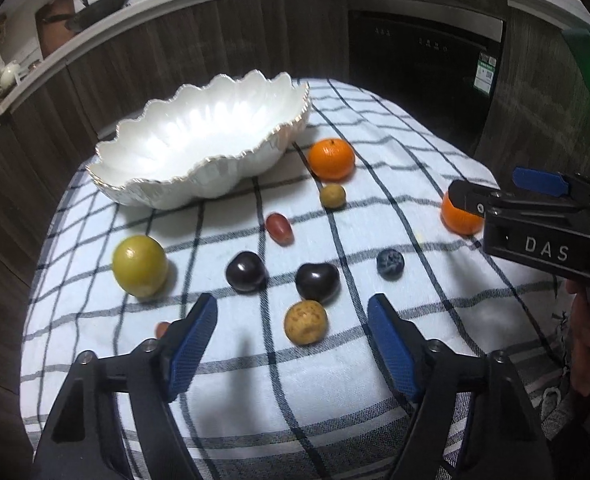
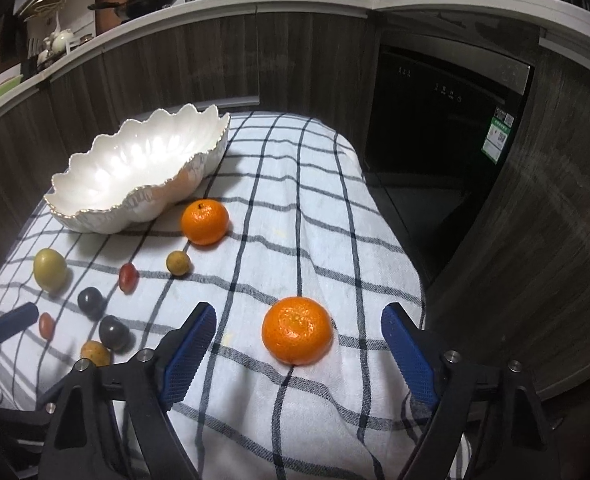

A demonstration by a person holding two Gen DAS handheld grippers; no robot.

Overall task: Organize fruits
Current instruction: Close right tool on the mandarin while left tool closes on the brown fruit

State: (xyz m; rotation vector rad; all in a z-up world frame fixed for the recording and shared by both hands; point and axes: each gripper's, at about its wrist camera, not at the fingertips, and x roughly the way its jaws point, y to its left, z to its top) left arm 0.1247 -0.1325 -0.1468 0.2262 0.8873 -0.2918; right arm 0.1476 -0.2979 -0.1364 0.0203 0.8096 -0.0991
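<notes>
A white scalloped bowl [image 1: 163, 196] [image 2: 95, 222] stands empty at the back left of the checked cloth [image 1: 295, 392]. My left gripper [image 1: 292, 301] is open just above a brown spotted fruit [image 1: 306, 322], with two dark plums [image 1: 245, 271] [image 1: 317, 282] right beyond its tips. My right gripper [image 2: 299, 314] is open around an orange [image 2: 297, 330] and its pads stay apart from the peel. In the left wrist view that orange [image 1: 457, 222] is partly hidden by the right gripper [image 1: 491, 190]. A second orange [image 1: 331, 159] lies by the bowl.
Also loose on the cloth are a yellow-green fruit [image 1: 139, 265], a red grape tomato [image 1: 279, 229], a small tan fruit [image 1: 332, 195], a blueberry [image 1: 390, 265] and a small red fruit [image 2: 47, 326]. Dark wood cabinets [image 2: 315, 60] and an oven [image 2: 447, 120] stand behind the table.
</notes>
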